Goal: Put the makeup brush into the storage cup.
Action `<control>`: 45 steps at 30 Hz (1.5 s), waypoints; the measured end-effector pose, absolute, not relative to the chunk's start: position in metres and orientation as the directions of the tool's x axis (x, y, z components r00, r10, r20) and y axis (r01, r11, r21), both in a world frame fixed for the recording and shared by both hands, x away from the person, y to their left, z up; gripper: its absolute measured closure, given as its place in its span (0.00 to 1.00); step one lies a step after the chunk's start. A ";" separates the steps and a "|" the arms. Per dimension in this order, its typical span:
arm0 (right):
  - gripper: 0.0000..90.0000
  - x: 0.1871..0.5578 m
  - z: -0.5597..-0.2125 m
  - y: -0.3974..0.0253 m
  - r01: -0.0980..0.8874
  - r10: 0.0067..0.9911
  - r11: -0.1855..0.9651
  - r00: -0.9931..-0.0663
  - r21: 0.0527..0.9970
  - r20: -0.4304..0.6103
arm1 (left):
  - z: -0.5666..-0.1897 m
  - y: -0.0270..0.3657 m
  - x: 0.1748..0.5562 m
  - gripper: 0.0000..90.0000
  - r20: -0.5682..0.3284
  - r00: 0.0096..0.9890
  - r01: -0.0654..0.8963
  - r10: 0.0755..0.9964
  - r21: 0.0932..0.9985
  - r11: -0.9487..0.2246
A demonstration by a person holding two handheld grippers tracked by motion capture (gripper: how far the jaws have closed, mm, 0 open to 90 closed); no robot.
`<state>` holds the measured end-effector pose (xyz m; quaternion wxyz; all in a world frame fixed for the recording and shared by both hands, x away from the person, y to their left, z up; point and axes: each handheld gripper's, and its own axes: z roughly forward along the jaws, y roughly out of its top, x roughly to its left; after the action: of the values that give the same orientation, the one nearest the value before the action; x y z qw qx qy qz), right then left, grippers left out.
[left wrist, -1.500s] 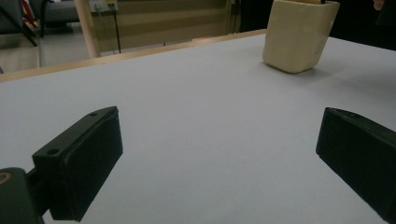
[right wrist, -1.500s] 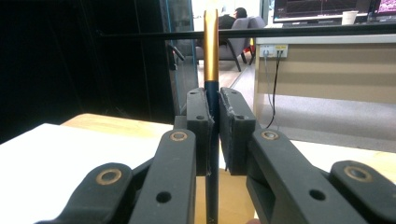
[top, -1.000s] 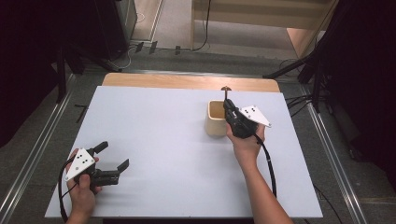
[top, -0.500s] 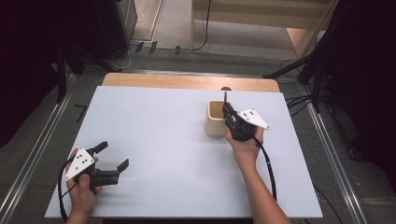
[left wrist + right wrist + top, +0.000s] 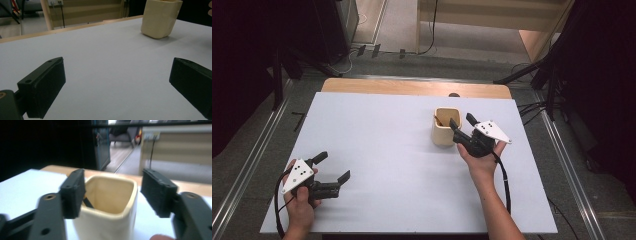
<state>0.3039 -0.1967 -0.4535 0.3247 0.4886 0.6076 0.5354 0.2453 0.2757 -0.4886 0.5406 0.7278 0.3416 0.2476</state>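
A cream square cup [image 5: 445, 128] stands on the white table [image 5: 382, 130], right of the middle. A thin dark stick [image 5: 439, 120] leans inside it, also seen in the right gripper view as a dark stick [image 5: 88, 202] against the cup's [image 5: 110, 220] left inner wall. My right gripper [image 5: 462, 121] is open just right of the cup, at rim height, with nothing in it. In its own view my right gripper [image 5: 115, 188] has its jaws on either side of the cup's near rim. My left gripper [image 5: 333, 166] rests open and empty at the near left. From there the cup [image 5: 161, 17] stands far off.
A wooden strip [image 5: 412, 88] runs along the table's far edge, with a small dark knob [image 5: 454, 94] on it. Metal rails [image 5: 257, 150] flank the table on the floor. A cable [image 5: 503, 180] trails from the right gripper along the forearm.
The right gripper has drawn back from above the cup toward the person and a little to the right. The left gripper has stayed where it was.
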 end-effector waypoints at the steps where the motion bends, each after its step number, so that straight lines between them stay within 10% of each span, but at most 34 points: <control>1: 0.34 0.302 -0.453 -0.198 0.247 0.940 -0.056 -0.314 0.967 0.134 | -0.489 0.276 0.245 0.01 -0.009 0.643 0.230 0.766 0.956 -0.182; 6: 0.15 0.291 -0.454 -0.205 0.256 0.942 -0.051 -0.308 0.965 0.131 | -0.489 0.277 0.246 0.01 -0.011 0.641 0.232 0.767 0.956 -0.180; 14: 0.10 0.277 -0.460 -0.216 0.263 0.937 -0.021 -0.332 0.964 0.111 | -0.489 0.276 0.246 0.01 -0.011 0.642 0.232 0.767 0.956 -0.180; 45: 0.09 0.231 -0.485 -0.261 0.296 0.952 -0.004 -0.292 0.955 0.094 | -0.488 0.276 0.244 0.01 -0.006 0.643 0.230 0.766 0.955 -0.186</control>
<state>0.2306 -0.2614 -0.4849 0.3255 0.4982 0.6262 0.5038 0.2442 0.2757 -0.4882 0.5389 0.7287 0.3418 0.2486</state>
